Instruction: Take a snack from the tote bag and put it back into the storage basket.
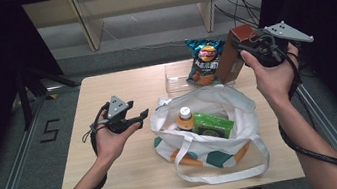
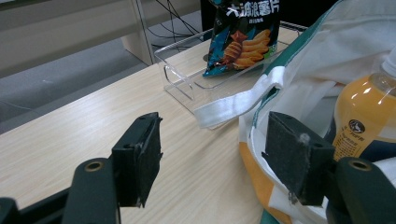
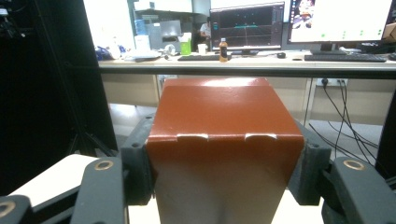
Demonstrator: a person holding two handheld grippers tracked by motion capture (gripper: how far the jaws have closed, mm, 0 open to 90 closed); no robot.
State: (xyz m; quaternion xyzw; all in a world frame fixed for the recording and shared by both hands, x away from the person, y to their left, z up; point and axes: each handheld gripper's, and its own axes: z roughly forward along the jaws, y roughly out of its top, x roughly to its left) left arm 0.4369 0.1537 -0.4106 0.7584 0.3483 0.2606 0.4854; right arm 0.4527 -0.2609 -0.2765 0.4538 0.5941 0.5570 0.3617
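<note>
My right gripper (image 1: 246, 48) is shut on a tall red-brown carton (image 1: 232, 57), held up above the table's far right corner. In the right gripper view the carton (image 3: 224, 135) sits upright between both pads of that gripper (image 3: 224, 175), which press its sides. My left gripper (image 1: 132, 118) hovers open and holds nothing, just left of a white tote bag (image 1: 230, 100). In the left gripper view its open jaws (image 2: 215, 158) point toward the bag's strap (image 2: 233, 105). Inside the bag stand an orange drink bottle (image 1: 185, 118) and a green packet (image 1: 213, 124).
A blue chip bag (image 1: 206, 59) leans in a clear plastic tray (image 1: 174, 79) at the table's far edge, behind the tote bag. The left gripper view shows the tray (image 2: 180, 77), the chip bag (image 2: 245, 32) and the bottle (image 2: 366, 114). Bare tabletop (image 1: 133, 173) lies left of the bag.
</note>
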